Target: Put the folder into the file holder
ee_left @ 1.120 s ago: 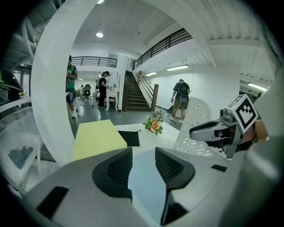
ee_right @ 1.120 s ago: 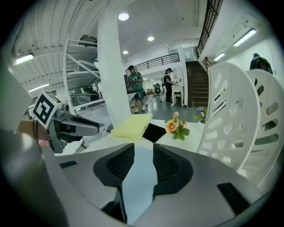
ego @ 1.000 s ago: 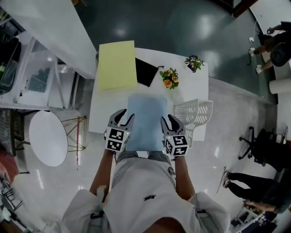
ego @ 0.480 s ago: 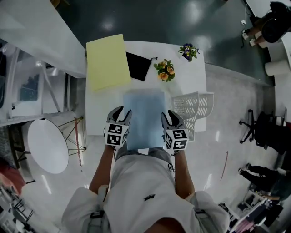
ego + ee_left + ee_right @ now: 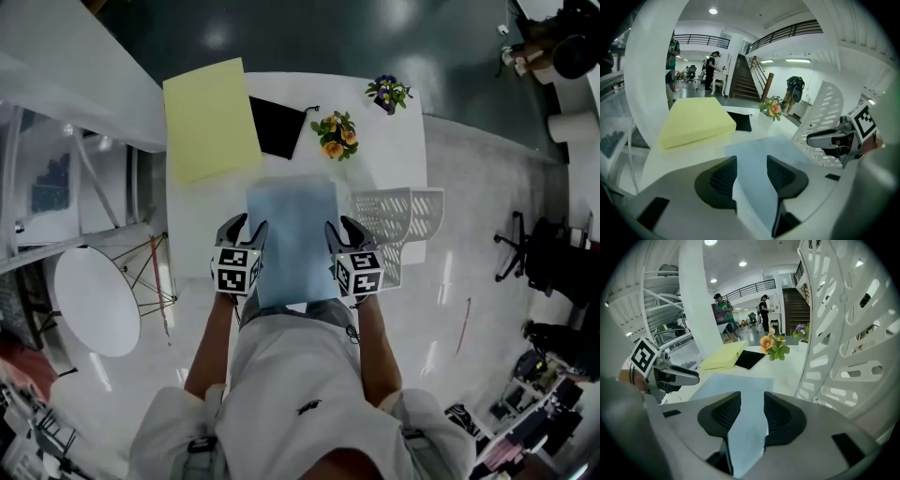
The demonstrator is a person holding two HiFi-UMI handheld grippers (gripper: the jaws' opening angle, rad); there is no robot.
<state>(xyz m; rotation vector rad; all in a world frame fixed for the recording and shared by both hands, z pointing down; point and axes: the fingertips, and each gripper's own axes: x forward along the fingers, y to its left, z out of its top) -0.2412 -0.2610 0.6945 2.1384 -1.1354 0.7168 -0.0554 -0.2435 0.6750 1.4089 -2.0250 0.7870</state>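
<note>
Both grippers have sunk toward the white surface (image 5: 394,141) over the past second, bringing the blue folder (image 5: 292,239) with them. Left gripper (image 5: 751,160) and right gripper (image 5: 751,394): jaws have just been opening and now stand spread, one long edge of the folder lying loosely between each pair. Head view only: the folder's near end overhangs the surface edge. Right gripper view: the slotted file holder (image 5: 843,333) stands just right of that gripper. Left gripper view: a yellow pad (image 5: 696,121) lies ahead and to the left.
</note>
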